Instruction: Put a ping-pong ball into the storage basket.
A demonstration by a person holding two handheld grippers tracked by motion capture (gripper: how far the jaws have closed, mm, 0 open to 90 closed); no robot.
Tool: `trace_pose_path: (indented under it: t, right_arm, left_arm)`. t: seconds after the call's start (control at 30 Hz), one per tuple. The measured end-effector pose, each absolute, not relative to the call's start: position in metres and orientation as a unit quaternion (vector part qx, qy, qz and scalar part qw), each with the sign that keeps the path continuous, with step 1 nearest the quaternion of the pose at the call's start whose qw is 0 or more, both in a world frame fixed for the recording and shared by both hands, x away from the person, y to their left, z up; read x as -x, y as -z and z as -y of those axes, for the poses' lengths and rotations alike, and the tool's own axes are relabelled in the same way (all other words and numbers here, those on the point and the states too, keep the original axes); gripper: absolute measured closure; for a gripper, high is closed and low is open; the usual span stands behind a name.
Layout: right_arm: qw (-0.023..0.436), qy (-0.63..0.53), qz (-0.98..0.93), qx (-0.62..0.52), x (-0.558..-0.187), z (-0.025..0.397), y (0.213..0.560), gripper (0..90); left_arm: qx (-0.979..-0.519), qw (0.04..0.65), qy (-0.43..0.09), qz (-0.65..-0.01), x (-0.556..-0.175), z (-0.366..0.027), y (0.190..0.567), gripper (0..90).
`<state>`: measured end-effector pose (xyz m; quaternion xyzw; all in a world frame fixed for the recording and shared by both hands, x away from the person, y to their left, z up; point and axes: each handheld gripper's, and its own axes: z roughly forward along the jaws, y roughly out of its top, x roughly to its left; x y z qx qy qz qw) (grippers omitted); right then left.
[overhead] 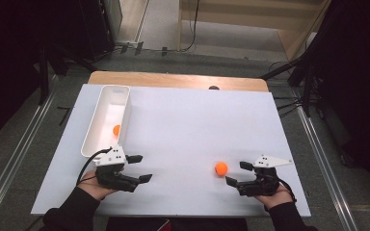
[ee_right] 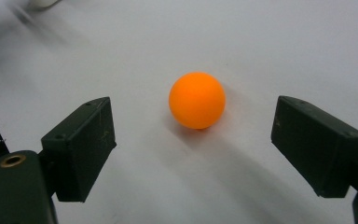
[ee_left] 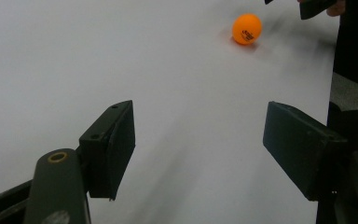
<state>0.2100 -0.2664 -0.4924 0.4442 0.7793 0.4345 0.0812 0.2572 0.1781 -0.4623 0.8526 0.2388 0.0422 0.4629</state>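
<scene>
An orange ball (overhead: 221, 168) lies on the white table sheet (overhead: 188, 125), just left of my right gripper (overhead: 238, 173). In the right gripper view the ball (ee_right: 197, 100) rests a little beyond the wide-open jaws, centred between them, and my right gripper (ee_right: 193, 140) holds nothing. My left gripper (overhead: 139, 168) stands open near the front left, pointing right; its own view shows the same ball (ee_left: 247, 28) far off at the top, with my left gripper (ee_left: 198, 144) empty. A second orange ball (overhead: 117, 129) sits inside the white bin (overhead: 102, 108).
The long white bin (overhead: 125, 120) stands at the left, just beyond my left gripper. The wooden table edge (overhead: 173, 79) runs along the back with a dark hole (overhead: 214, 87). Cables lie on the floor at the right.
</scene>
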Motion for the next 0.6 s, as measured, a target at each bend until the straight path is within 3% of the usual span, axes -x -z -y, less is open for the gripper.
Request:
trace_pose_path:
  t: [0.6]
  right_arm:
    - [0.087,-0.440,-0.779,-0.439,-0.213,0.264,0.490,12.1]
  left_arm:
    - [-0.860,0.445,-0.031,-0.247,-0.252,-0.188,0.472,25.5]
